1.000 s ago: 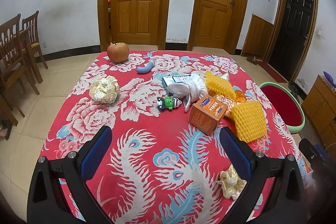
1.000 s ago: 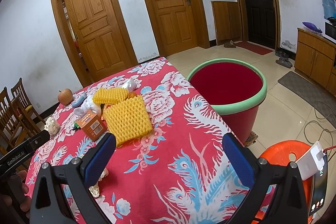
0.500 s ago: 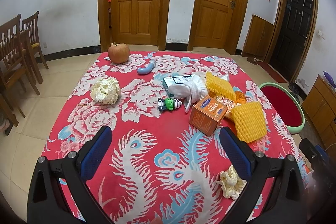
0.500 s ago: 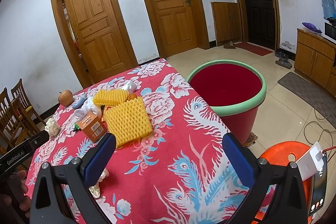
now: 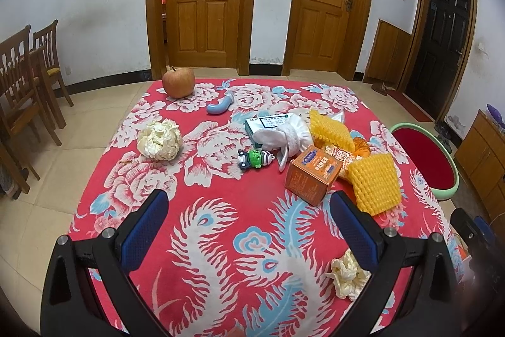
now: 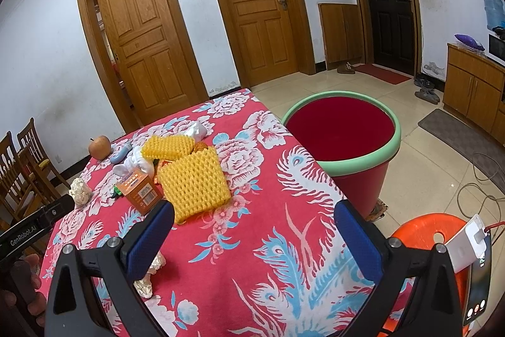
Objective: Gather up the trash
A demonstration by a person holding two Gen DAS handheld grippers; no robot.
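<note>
Both grippers empty, jaws spread wide, hovering over the near edge of the counter (image 5: 221, 242). Nothing picked yet.

Trash candidates: small crumpled paper wad (image 5: 347, 277) sits at the near right edge, just beside the left gripper's (image 5: 249, 229) right finger, slightly below and outside the jaw gap. In the right wrist view the same wad (image 6: 150, 277) peeks out under the right gripper's (image 6: 252, 239) left finger. So it lies between the two grippers, close to both. No clear long axis; any approach angle works.

Bigger paper wad (image 5: 159, 139) is far left on the counter, well apart from either gripper; left one is nearer.

Yellow foam net (image 6: 192, 183), second foam net (image 6: 167, 146) and orange box (image 6: 140, 188) are clustered mid-counter, forward-left of the right gripper.

Red bin (image 6: 344, 131) stands on the floor just off the counter's right side, ahead-right of the right gripper.

Judgement: the near wad is the cheapest first grab. Right gripper has the shorter haul to the bin; needs to shift left and down to centre the wad.
</note>
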